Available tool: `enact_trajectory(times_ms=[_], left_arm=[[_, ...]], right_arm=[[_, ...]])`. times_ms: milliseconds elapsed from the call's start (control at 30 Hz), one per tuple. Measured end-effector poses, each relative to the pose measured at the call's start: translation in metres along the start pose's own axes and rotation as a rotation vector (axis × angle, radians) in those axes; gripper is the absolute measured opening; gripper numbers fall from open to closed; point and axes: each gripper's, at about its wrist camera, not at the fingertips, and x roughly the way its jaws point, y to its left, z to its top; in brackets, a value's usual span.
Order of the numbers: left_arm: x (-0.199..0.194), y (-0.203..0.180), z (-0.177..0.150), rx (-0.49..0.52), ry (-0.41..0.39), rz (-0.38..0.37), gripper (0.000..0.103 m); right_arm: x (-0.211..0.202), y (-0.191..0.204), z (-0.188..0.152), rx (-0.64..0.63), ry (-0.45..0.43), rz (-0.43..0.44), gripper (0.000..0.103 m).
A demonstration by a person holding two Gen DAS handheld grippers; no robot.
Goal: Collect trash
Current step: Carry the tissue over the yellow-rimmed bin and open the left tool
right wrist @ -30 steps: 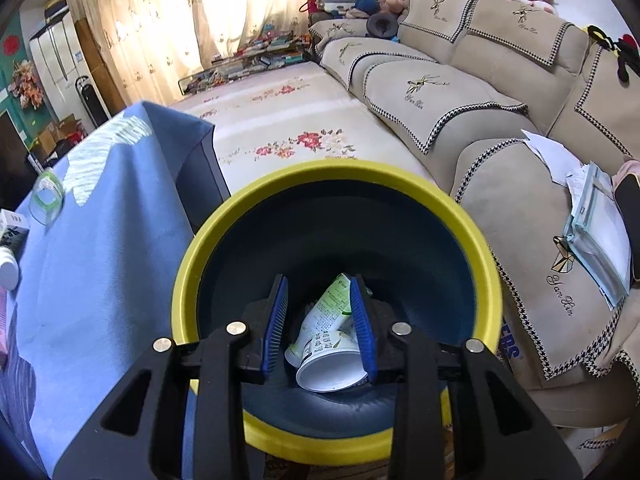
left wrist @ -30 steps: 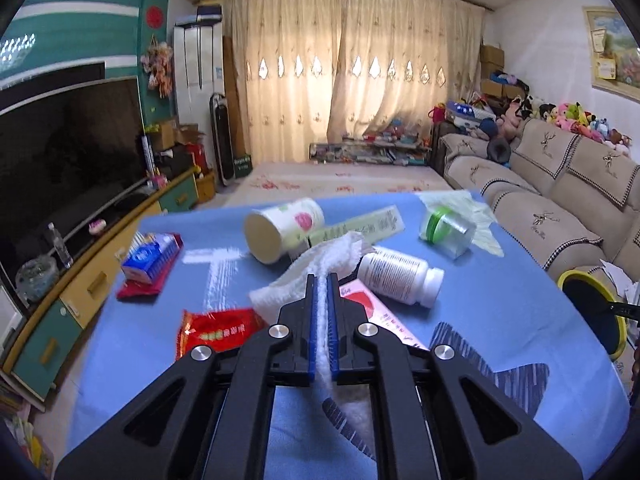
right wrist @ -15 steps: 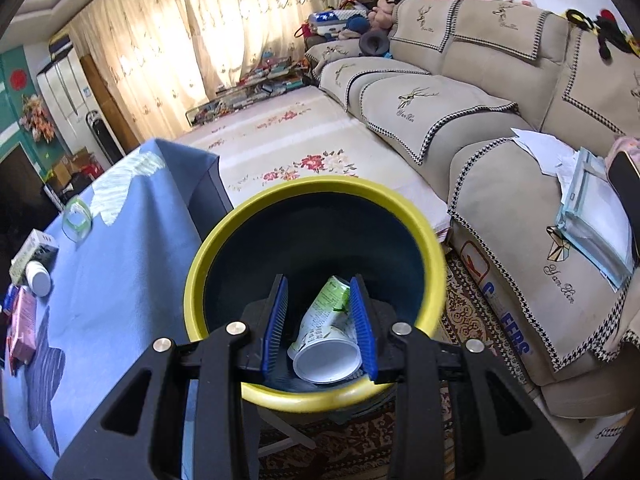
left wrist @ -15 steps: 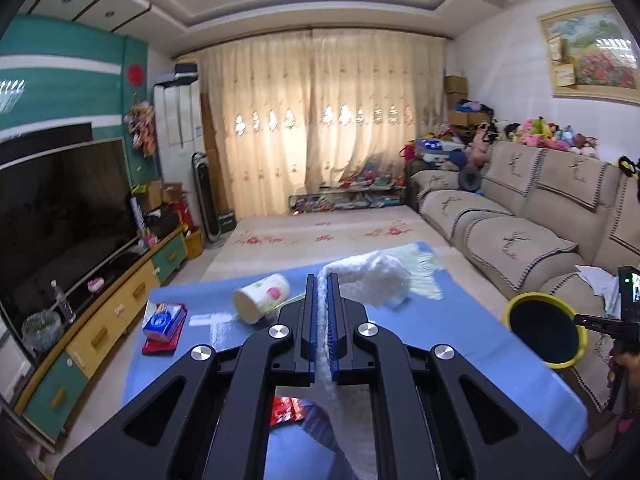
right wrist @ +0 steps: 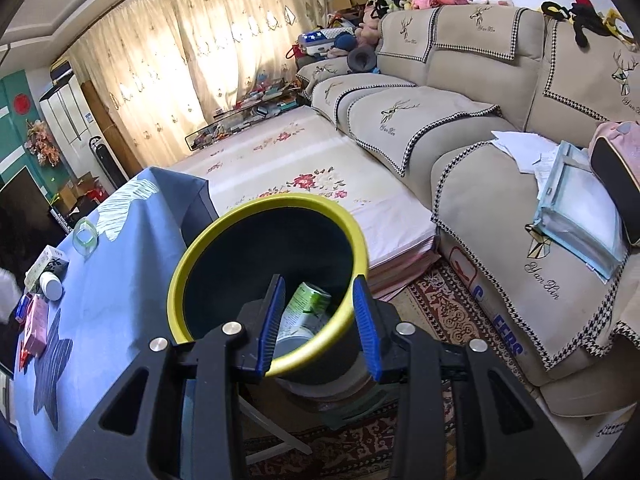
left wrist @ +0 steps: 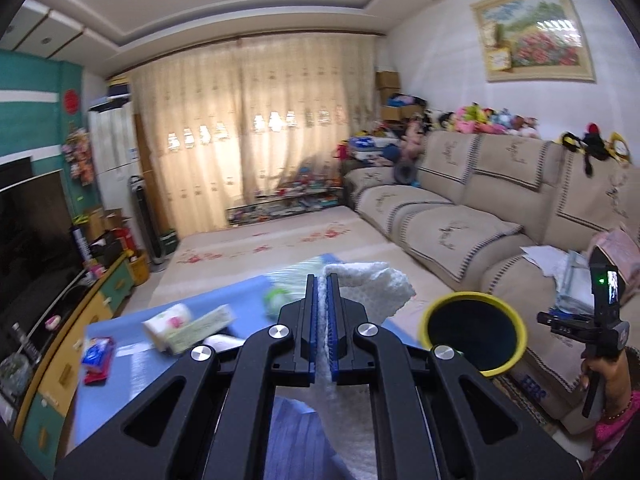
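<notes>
My left gripper (left wrist: 322,280) is shut on a white tissue (left wrist: 376,286) and holds it in the air above the blue table (left wrist: 132,384), left of the yellow-rimmed dark bin (left wrist: 472,334). My right gripper (right wrist: 318,300) is open and empty, hovering over the near side of the bin (right wrist: 224,232). Inside the bin lie a white cup (right wrist: 296,334) and a green-and-white wrapper (right wrist: 314,300). A paper cup (left wrist: 168,320) lies on its side on the table.
On the table are a flat carton (left wrist: 200,326), a blue-and-red pack (left wrist: 96,356), a white pill bottle (right wrist: 51,285), a pink pack (right wrist: 35,326) and a clear lidded cup (right wrist: 85,236). A beige sofa (right wrist: 480,128) stands right of the bin.
My left gripper lifted the tissue off the table and swung right toward the bin. My right gripper pulled back and up from inside the bin, still open.
</notes>
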Motion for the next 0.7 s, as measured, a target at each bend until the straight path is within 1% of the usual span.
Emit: enact_trajectory(times_ms=[100, 200, 333, 400, 500, 567, 700], left_arm=[[0.018, -0.035, 0.008, 0.026, 0.012, -0.066, 0.005], [0.044, -0.079, 0.016, 0.063, 0.03, -0.148, 0.005], [0.084, -0.13, 0.021, 0.118, 0.054, -0.222, 0.005], [0.104, -0.148, 0.021, 0.133, 0.075, -0.248, 0.005], [0.139, -0.177, 0.017, 0.144, 0.13, -0.289, 0.005], [0.163, -0.192, 0.011, 0.157, 0.169, -0.298, 0.005], [0.198, -0.217, 0.002, 0.176, 0.221, -0.314, 0.006]], right_arm=[[-0.007, -0.009, 0.0, 0.005, -0.014, -0.006, 0.038], [-0.012, -0.022, 0.0, 0.018, -0.02, -0.014, 0.039], [-0.015, -0.042, -0.004, 0.051, -0.018, -0.037, 0.039], [-0.016, -0.051, -0.007, 0.071, -0.015, -0.045, 0.039], [-0.015, -0.062, -0.011, 0.093, -0.004, -0.055, 0.039], [-0.014, -0.067, -0.012, 0.102, 0.003, -0.058, 0.039], [-0.012, -0.071, -0.014, 0.11, 0.009, -0.057, 0.039]])
